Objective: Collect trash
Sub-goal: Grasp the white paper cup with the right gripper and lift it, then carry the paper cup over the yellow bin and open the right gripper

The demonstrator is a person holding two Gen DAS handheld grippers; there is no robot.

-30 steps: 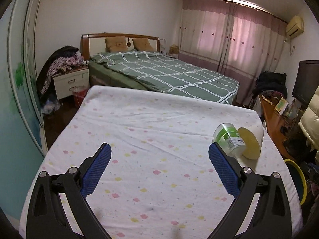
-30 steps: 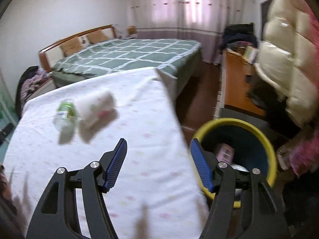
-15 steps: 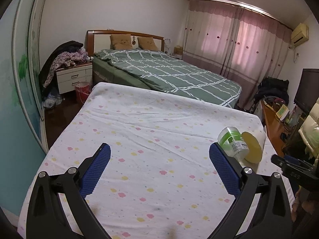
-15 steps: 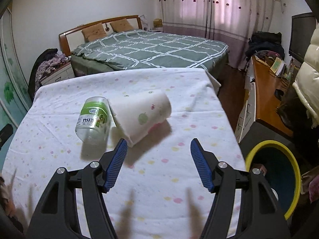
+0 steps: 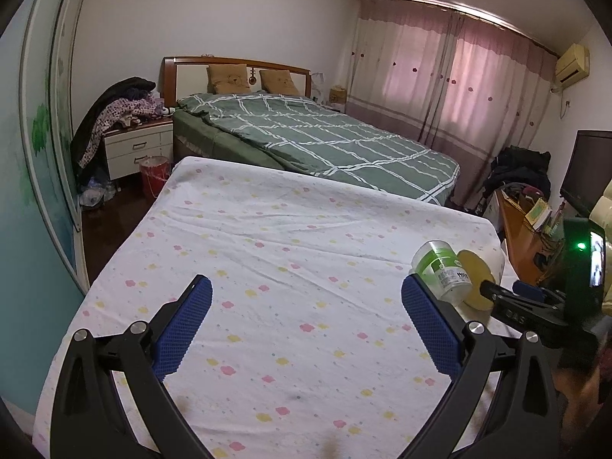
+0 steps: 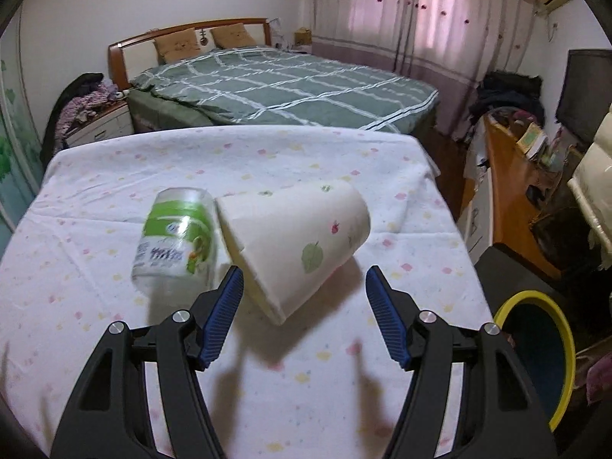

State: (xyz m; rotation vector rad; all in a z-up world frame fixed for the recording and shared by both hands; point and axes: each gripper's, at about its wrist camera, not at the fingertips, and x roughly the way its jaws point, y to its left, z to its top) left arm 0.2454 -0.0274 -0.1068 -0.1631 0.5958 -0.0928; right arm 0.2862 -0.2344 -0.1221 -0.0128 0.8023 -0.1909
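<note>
Lying on its side on the flower-print sheet (image 6: 114,176) are the two pieces of trash: a clear plastic jar (image 6: 176,243) with a green and white label, and a white paper cup (image 6: 298,244) printed with a green leaf and small red fruit. The cup touches the jar's right side, its open mouth turned toward the right wrist camera and its base pointing away toward the far right corner of the sheet.

The right hand-held gripper (image 6: 304,306) hovers just in front of the cup with its blue-padded jaws spread wide, holding nothing; the left pad sits close to the cup's rim and the gap beside the jar, the right pad stands clear of the cup. Shadows of both fingers fall on the sheet below.

At the lower right of the same view, on the floor beside the covered surface, stands a bin with a yellow rim (image 6: 558,344) and a dark inside.

The left hand-held gripper (image 5: 306,311) is likewise wide open and empty, over the middle of the sheet, well apart from the trash. From its camera the jar (image 5: 443,275) and cup (image 5: 476,279) lie near the right edge, with the right gripper's black frame just beside them.

A bed with a green checked quilt (image 5: 317,134) stands beyond.
</note>
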